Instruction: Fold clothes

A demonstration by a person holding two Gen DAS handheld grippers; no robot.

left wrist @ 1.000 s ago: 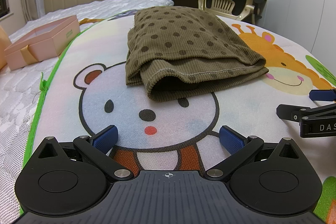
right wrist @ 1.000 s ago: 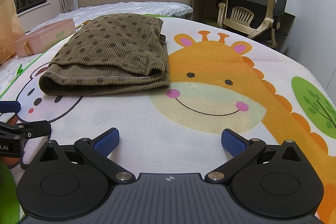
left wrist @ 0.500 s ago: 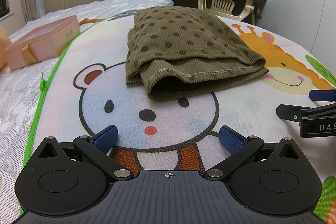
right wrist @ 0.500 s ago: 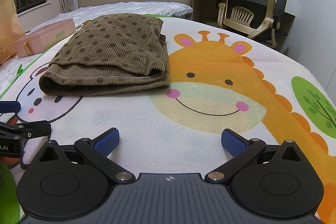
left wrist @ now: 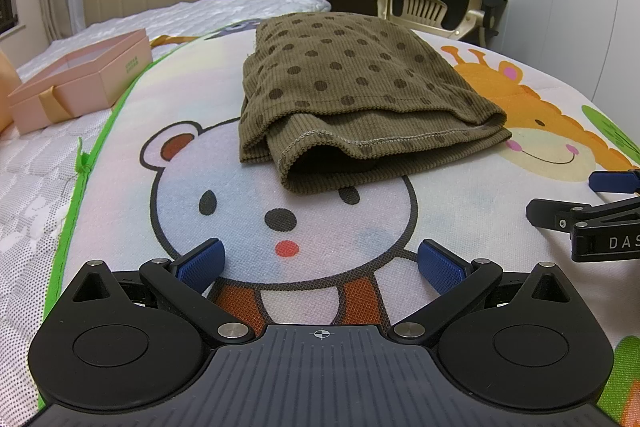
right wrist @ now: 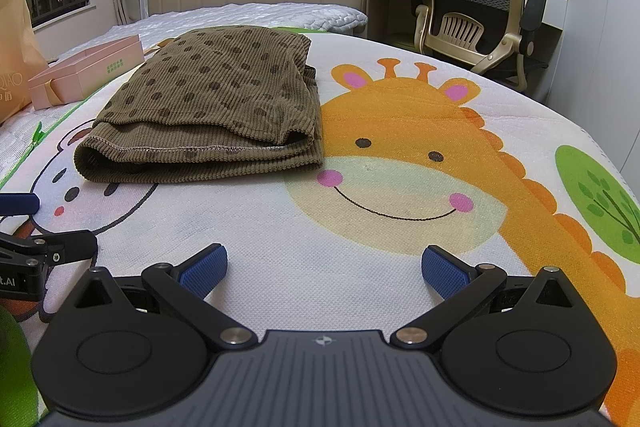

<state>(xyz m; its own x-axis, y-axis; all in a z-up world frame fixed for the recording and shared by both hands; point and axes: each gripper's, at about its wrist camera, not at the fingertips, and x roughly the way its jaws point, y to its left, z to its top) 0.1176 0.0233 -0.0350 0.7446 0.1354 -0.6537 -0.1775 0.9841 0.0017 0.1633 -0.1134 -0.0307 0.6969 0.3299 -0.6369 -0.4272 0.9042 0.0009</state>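
Nothing moved, folded garment (left wrist: 352,95) ahead, both claws spread, empty.

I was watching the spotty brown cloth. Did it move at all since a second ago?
No. The spotty brown cloth lies just as before, its near edge covering the top of the bear's head printed on the mat.

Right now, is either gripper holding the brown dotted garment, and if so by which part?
Nothing is held. The left gripper and right gripper are open, short of the folded garment.
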